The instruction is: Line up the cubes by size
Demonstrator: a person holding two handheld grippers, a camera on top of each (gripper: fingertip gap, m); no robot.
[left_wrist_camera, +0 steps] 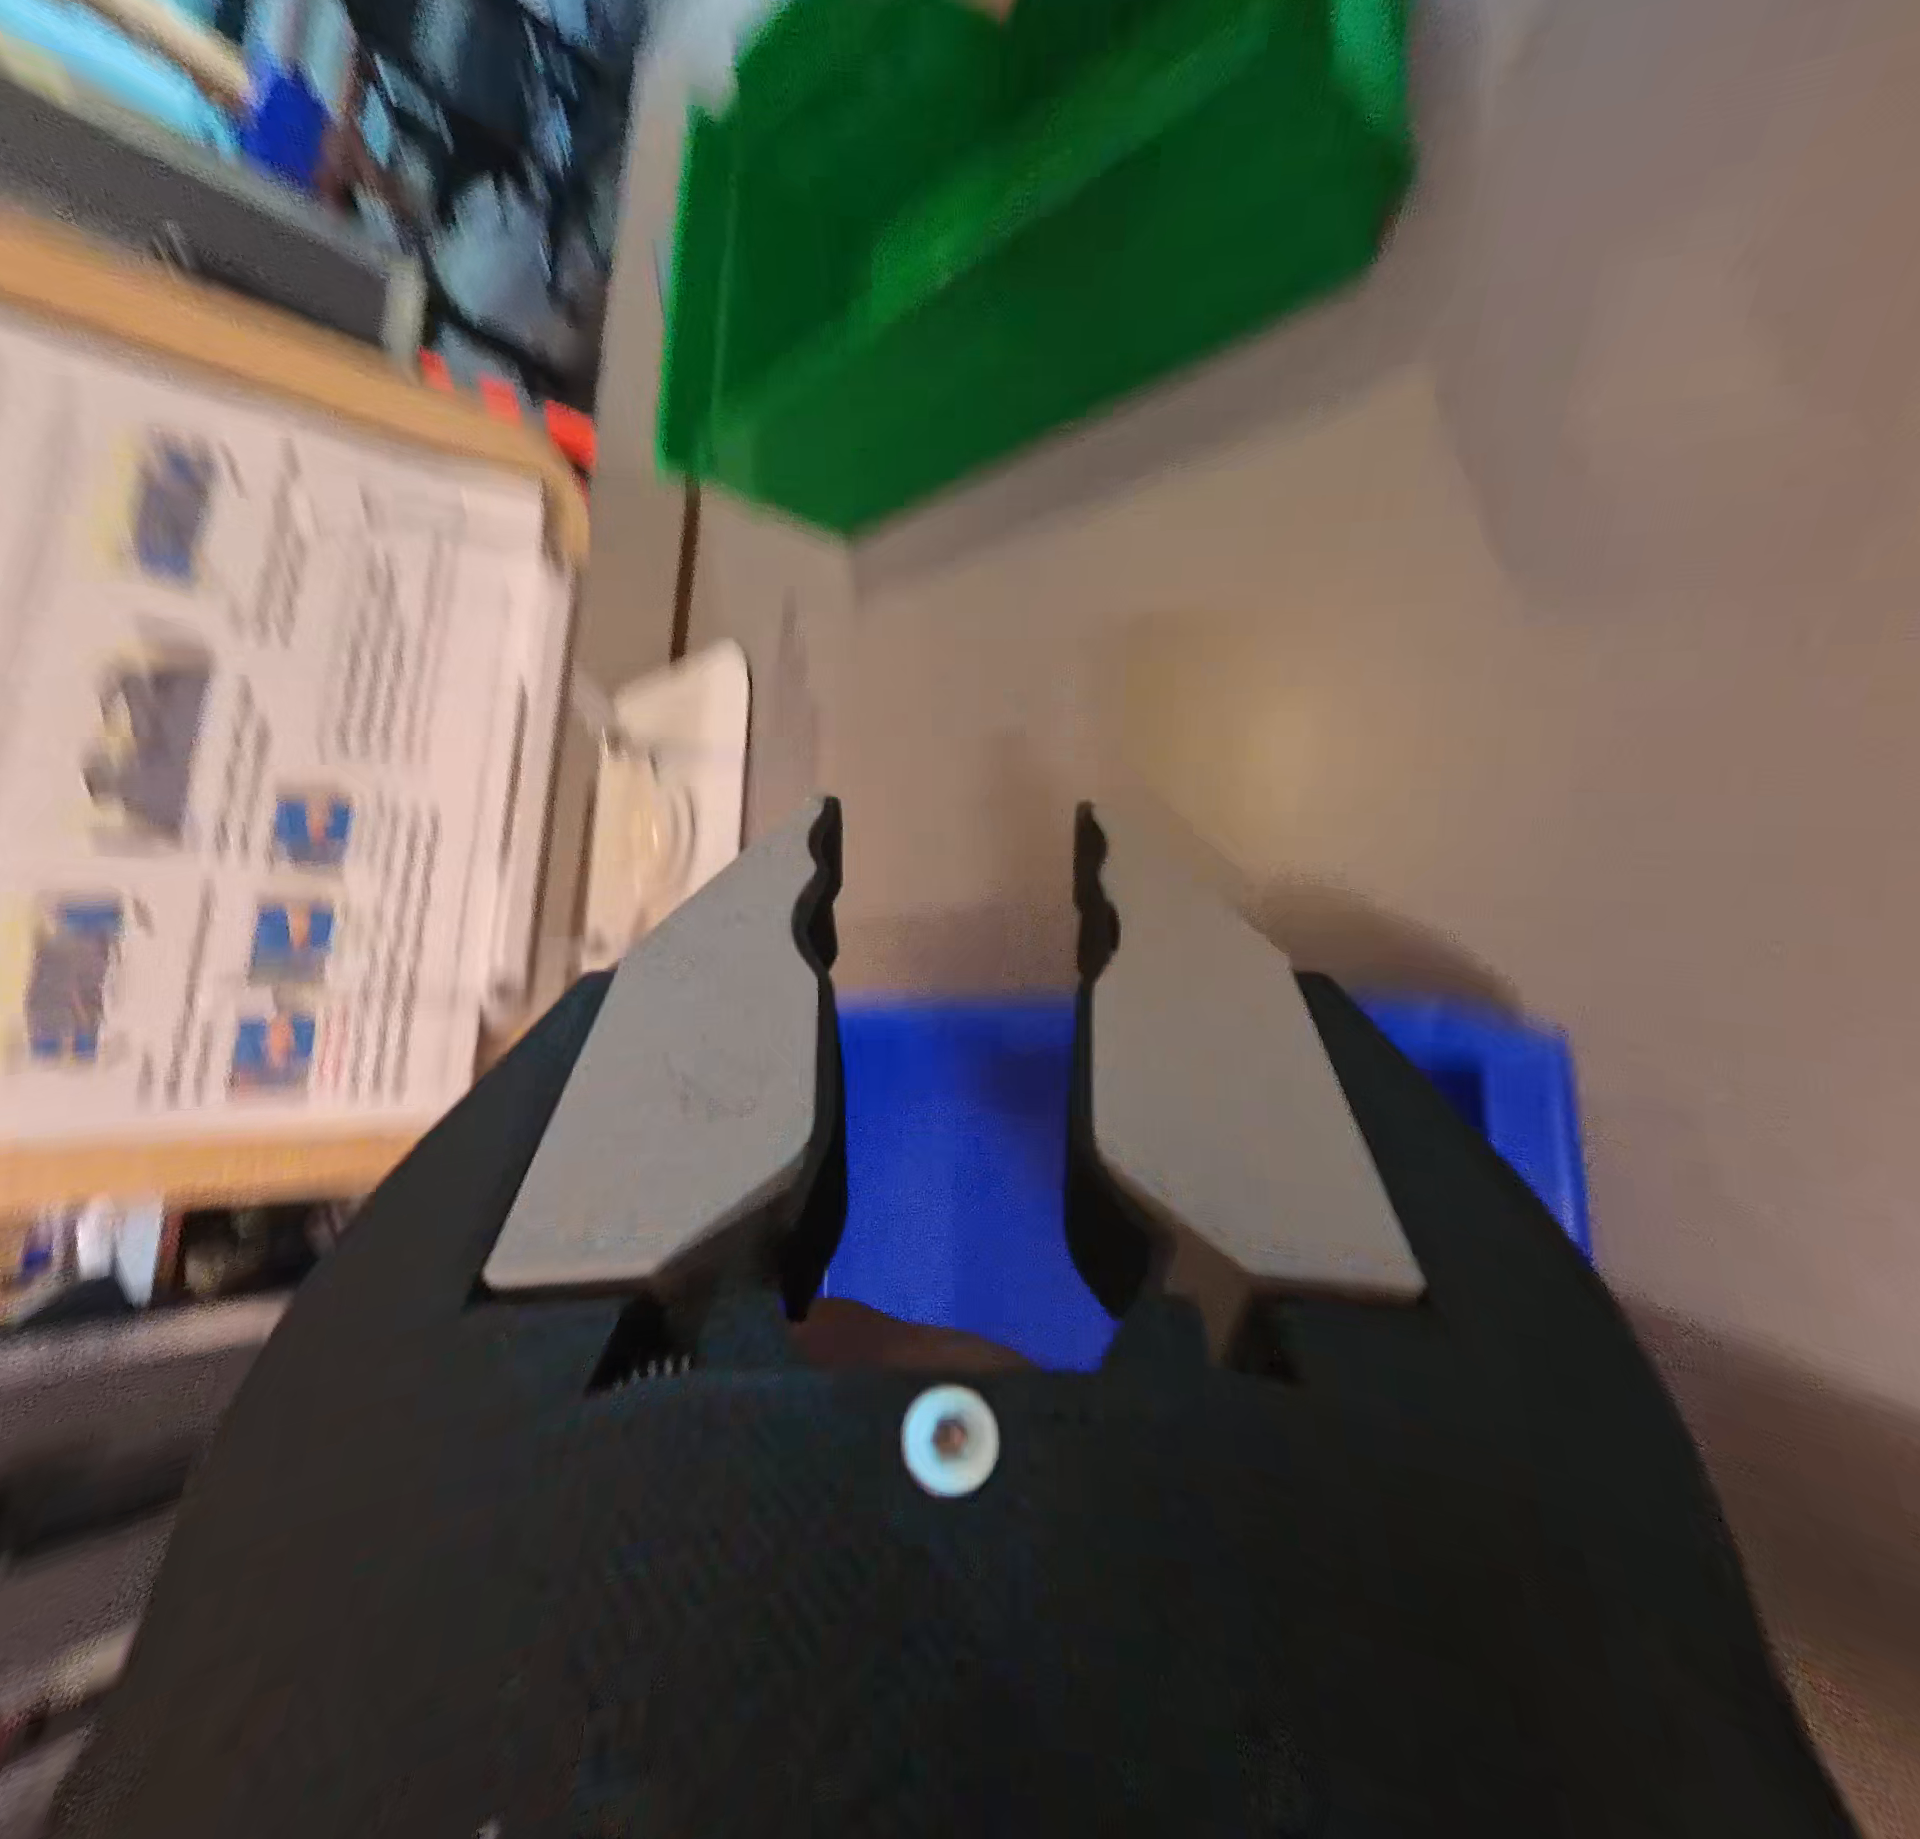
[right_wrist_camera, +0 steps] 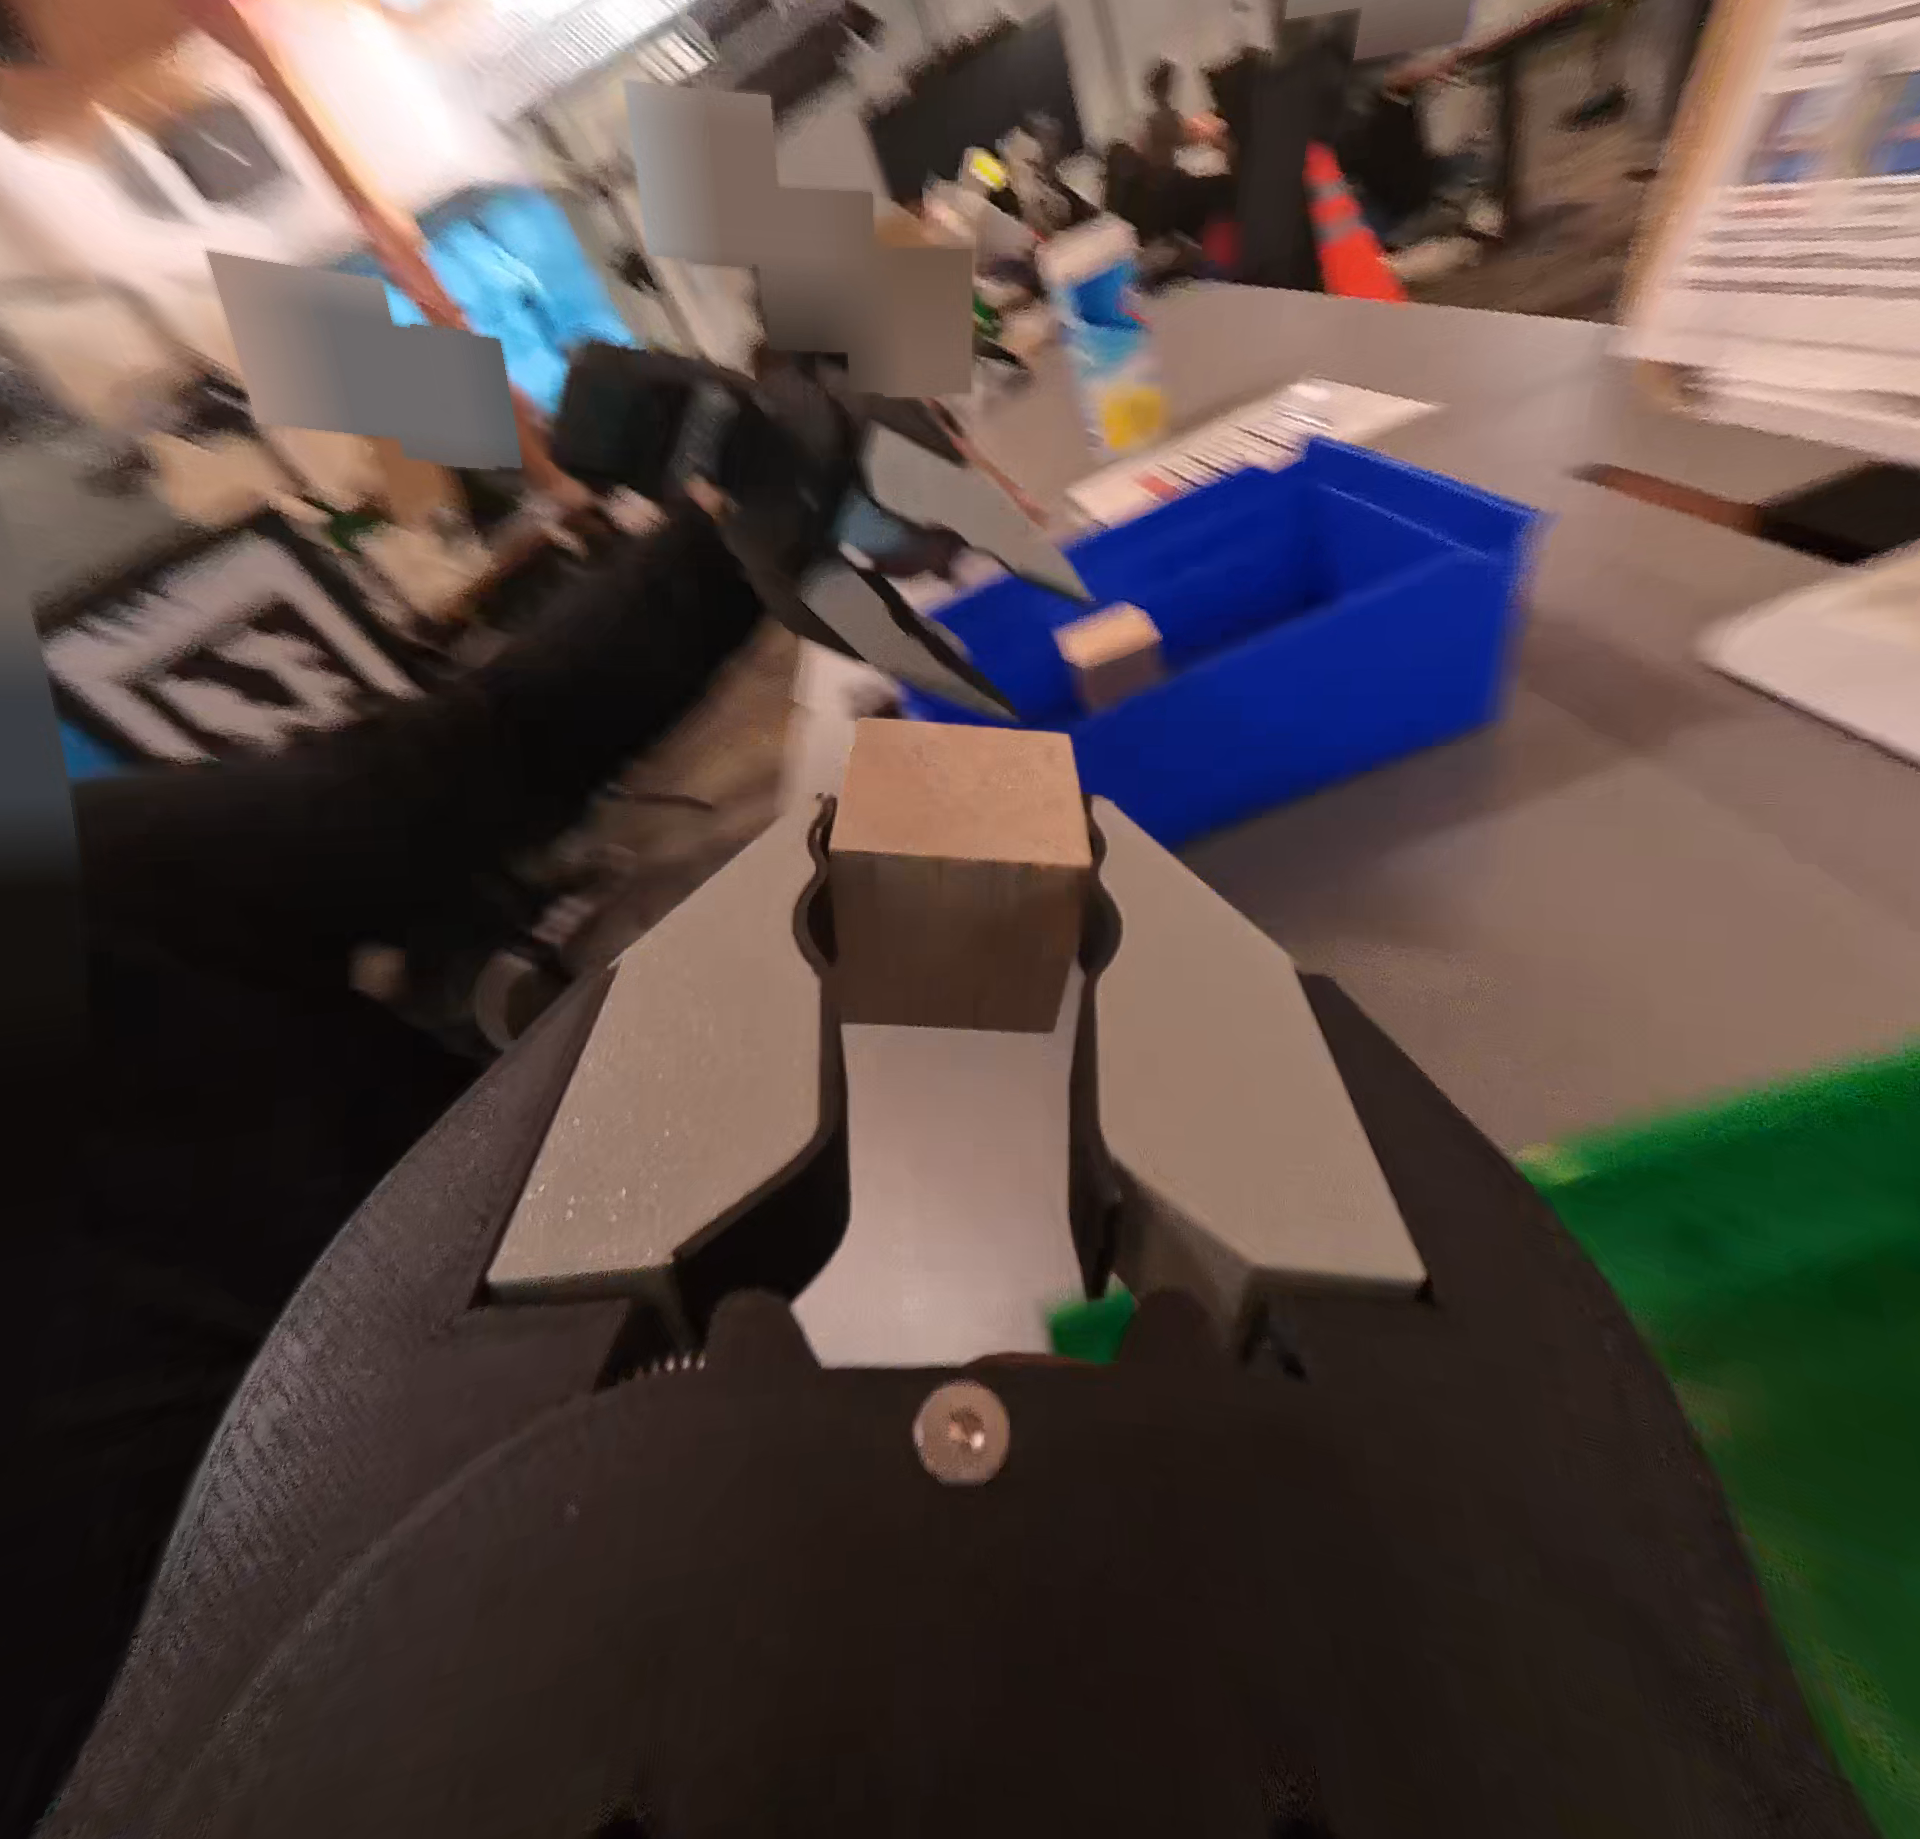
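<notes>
My right gripper [right_wrist_camera: 958, 833] is shut on a wooden cube [right_wrist_camera: 961, 875] and holds it above the grey table [right_wrist_camera: 1455, 906]. A smaller wooden cube [right_wrist_camera: 1110, 655] lies inside the blue bin [right_wrist_camera: 1299, 709] beyond it. My left gripper [left_wrist_camera: 956, 823] is open and empty, raised over the blue bin [left_wrist_camera: 956, 1145], which shows between its fingers. The left gripper also shows in the right wrist view [right_wrist_camera: 1029, 646], open, at the bin's left end. Both views are blurred by motion.
A green bin [left_wrist_camera: 997, 262] stands farther back on the grey table [left_wrist_camera: 1558, 750] in the left wrist view and shows at the lower right of the right wrist view [right_wrist_camera: 1745, 1270]. A poster board [left_wrist_camera: 260, 771] stands at the left. A white tray [right_wrist_camera: 1849, 646] lies at the right.
</notes>
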